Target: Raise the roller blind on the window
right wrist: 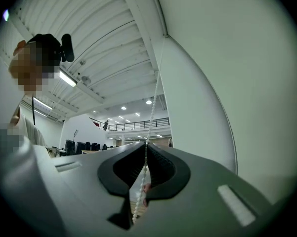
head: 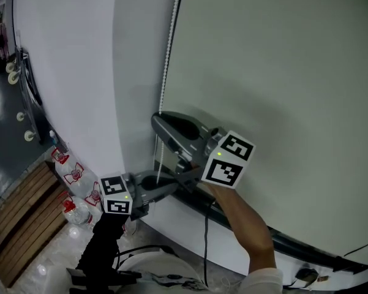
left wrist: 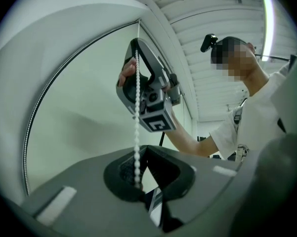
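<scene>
The pale roller blind [head: 281, 72] fills the right of the head view, and its white bead chain [head: 169, 48] hangs along its left edge. My right gripper [head: 157, 120] is shut on the bead chain [right wrist: 153, 102], which passes straight through its closed tips [right wrist: 146, 144]. Below it, my left gripper [head: 165, 184] points at the same chain. In the left gripper view the chain [left wrist: 136, 132] drops from the right gripper [left wrist: 136, 46] into the hollow behind the left gripper's [left wrist: 145, 148] closed tips and lies against the left pad.
A white wall [head: 73, 72] stands left of the blind. The dark bottom bar [head: 294, 247] runs under the blind. Plastic bottles [head: 73, 176] and wooden boards [head: 18, 225] lie on the floor far below at the left. A black cable [head: 206, 244] hangs by my right forearm.
</scene>
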